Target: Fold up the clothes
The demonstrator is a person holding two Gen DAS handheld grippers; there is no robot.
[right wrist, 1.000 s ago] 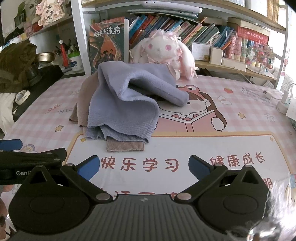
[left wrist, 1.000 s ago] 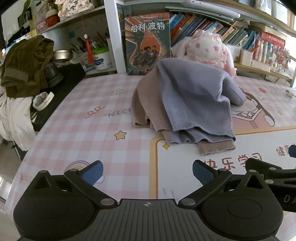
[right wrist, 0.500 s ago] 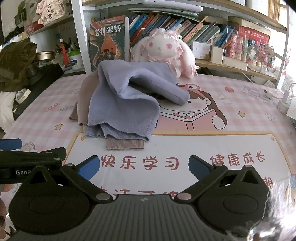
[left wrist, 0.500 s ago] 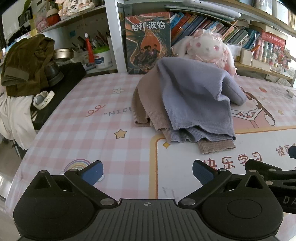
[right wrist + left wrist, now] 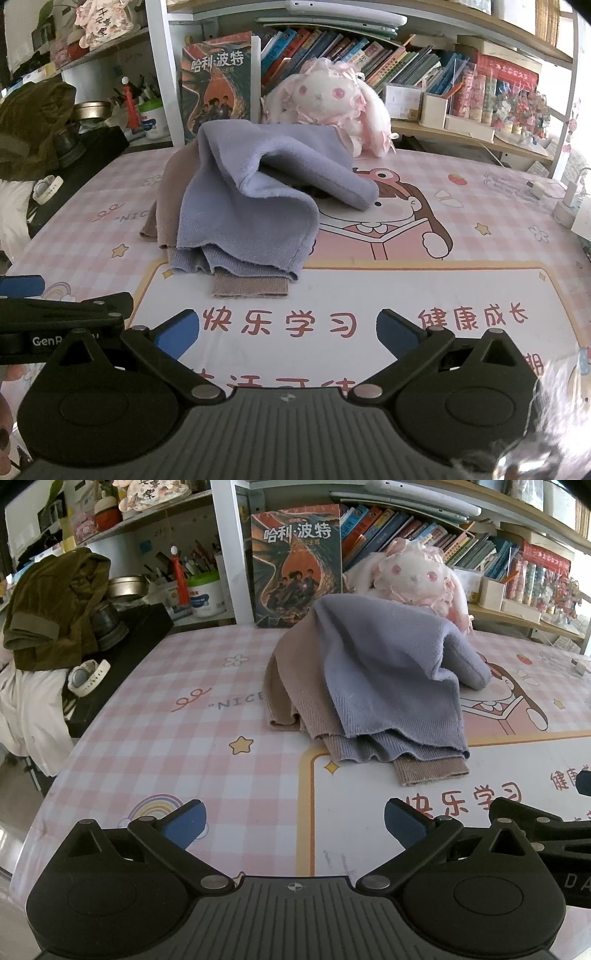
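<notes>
Little changed since a second ago: sweaters unmoved, both grippers in same spots. Two sweaters heaped mid-table: blue sweater point(image 5: 388, 679) point(image 5: 251, 192) draped over brown sweater point(image 5: 295, 686) point(image 5: 168, 199), brown cuff poking out beneath. One plush rabbit point(image 5: 328, 99), one upright book point(image 5: 295, 561) behind. Left gripper point(image 5: 293, 821) and right gripper point(image 5: 284, 330) side by side, low over table point(image 5: 166, 746), fingers spread wide, holding nothing, short of pile.
</notes>
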